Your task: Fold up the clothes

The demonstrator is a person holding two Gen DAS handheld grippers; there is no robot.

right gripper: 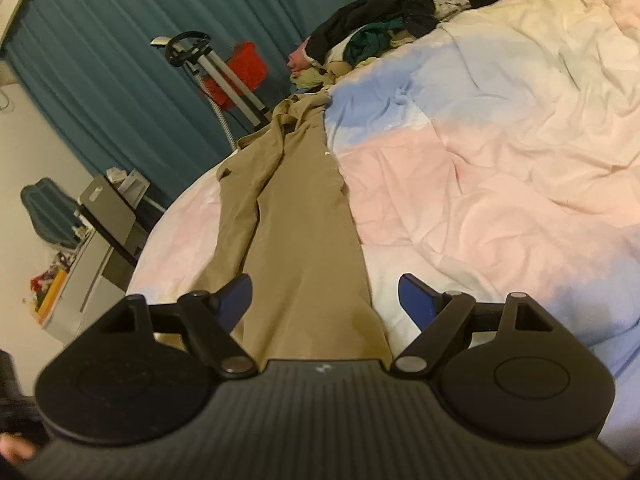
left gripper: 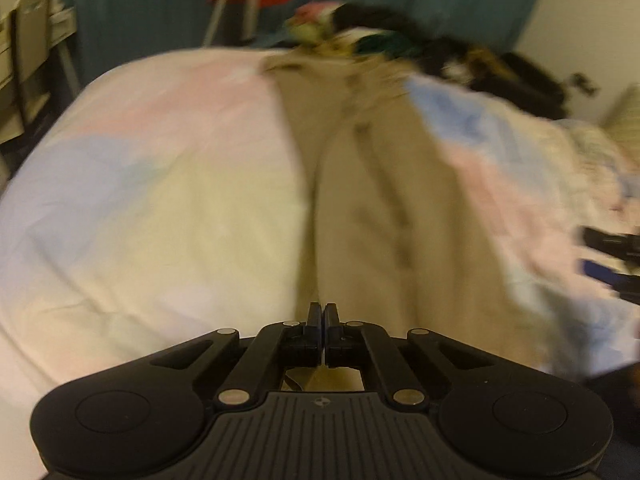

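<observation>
Tan trousers (right gripper: 296, 216) lie stretched lengthwise on a pastel bedspread (right gripper: 480, 168), legs together, waist at the far end. In the left wrist view the trousers (left gripper: 372, 208) run away from my left gripper (left gripper: 323, 312), whose fingers are pressed together at the near hem; whether cloth is pinched between them is hidden. My right gripper (right gripper: 326, 300) is open, its blue-padded fingers (right gripper: 416, 300) astride the near end of the trouser leg. The right gripper's fingertips also show at the right edge of the left wrist view (left gripper: 612, 264).
A heap of dark and coloured clothes (right gripper: 368, 36) lies at the far end of the bed. A teal curtain (right gripper: 120, 60) hangs behind. A garment steamer stand (right gripper: 216, 68) and a red object (right gripper: 244, 68) are beside the bed. A grey shelf unit (right gripper: 108, 224) stands left.
</observation>
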